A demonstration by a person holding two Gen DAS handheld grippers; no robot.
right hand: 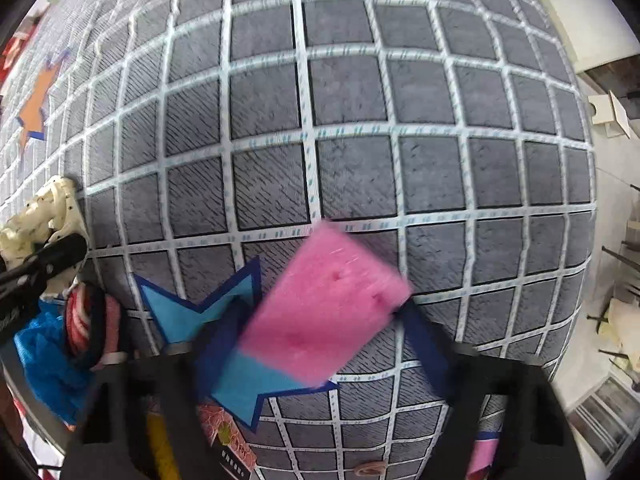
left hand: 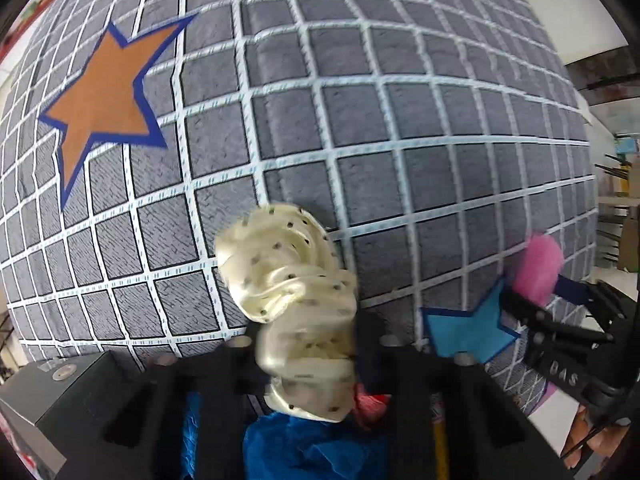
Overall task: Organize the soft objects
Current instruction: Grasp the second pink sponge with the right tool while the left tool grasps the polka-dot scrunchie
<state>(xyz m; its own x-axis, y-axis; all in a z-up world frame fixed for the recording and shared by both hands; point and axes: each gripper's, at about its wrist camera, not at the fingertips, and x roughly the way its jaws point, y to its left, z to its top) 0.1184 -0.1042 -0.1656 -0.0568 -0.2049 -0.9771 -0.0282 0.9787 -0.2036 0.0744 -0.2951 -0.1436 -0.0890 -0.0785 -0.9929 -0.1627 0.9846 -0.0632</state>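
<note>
Left wrist view: left gripper [left hand: 308, 360] closed on cream dotted scrunchie [left hand: 292, 292], lifted clear of counter [left hand: 400, 100], likely for sorting. Pink sponge [right hand: 324, 304] clamped in right gripper [right hand: 320, 336] above blue star mark [right hand: 192, 312], near counter's near edge.

The right gripper [right hand: 324, 320] holds a flat pink rectangular sponge [right hand: 320, 304] pinched between its dark blue fingers [right hand: 428, 352], tilted above a grey worktop cloth with a white grid [right hand: 352, 128]. Beneath the sponge lies a light blue star patch with a dark blue border [right hand: 188, 312]. At the left edge, the other black gripper [right hand: 36, 272] grips a cream dotted satin scrunchie [right hand: 44, 216]. Below it sit a crumpled blue cloth [right hand: 48, 364] and a red-and-white striped fabric roll [right hand: 80, 316]. An orange star patch [right hand: 38, 100] shows far left.
</note>
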